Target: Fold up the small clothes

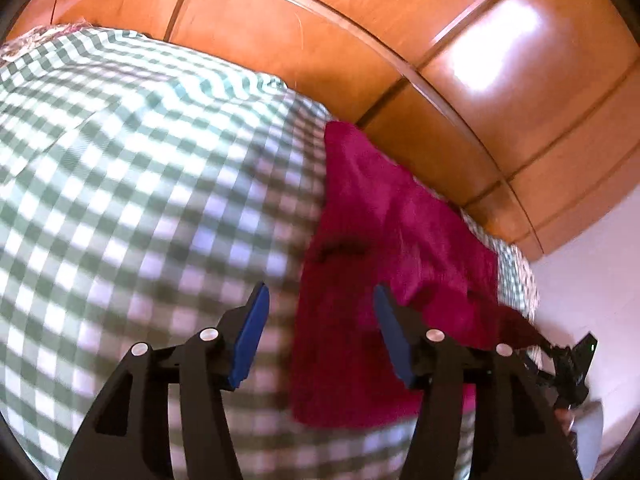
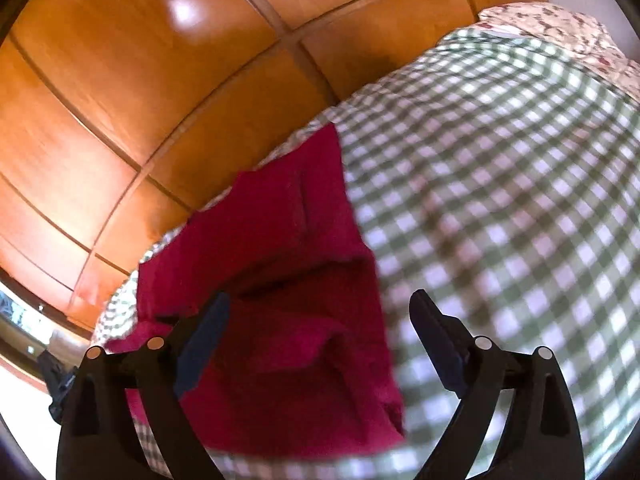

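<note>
Currently my left claw [image 1: 320, 336] and right claw [image 2: 320, 344] both hover spread apart, gripping nothing, above the red garment [image 2: 288, 320] lying on the checked bed [image 1: 120, 200] beside the wooden wardrobe [image 1: 360, 40], seemingly ready to pinch its edges.

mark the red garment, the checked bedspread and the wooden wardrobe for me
red garment [image 2: 288, 360], right wrist view, rumpled middle
checked bedspread [image 1: 120, 200], left wrist view, bare stretch
wooden wardrobe [image 2: 100, 100], right wrist view, door panel

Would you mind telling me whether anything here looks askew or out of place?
The crimson cloth garment lies rumpled with raised folds near the edge of the green-checked bedspread, beside the wooden wardrobe. Nothing looks damaged or spilled.
</note>
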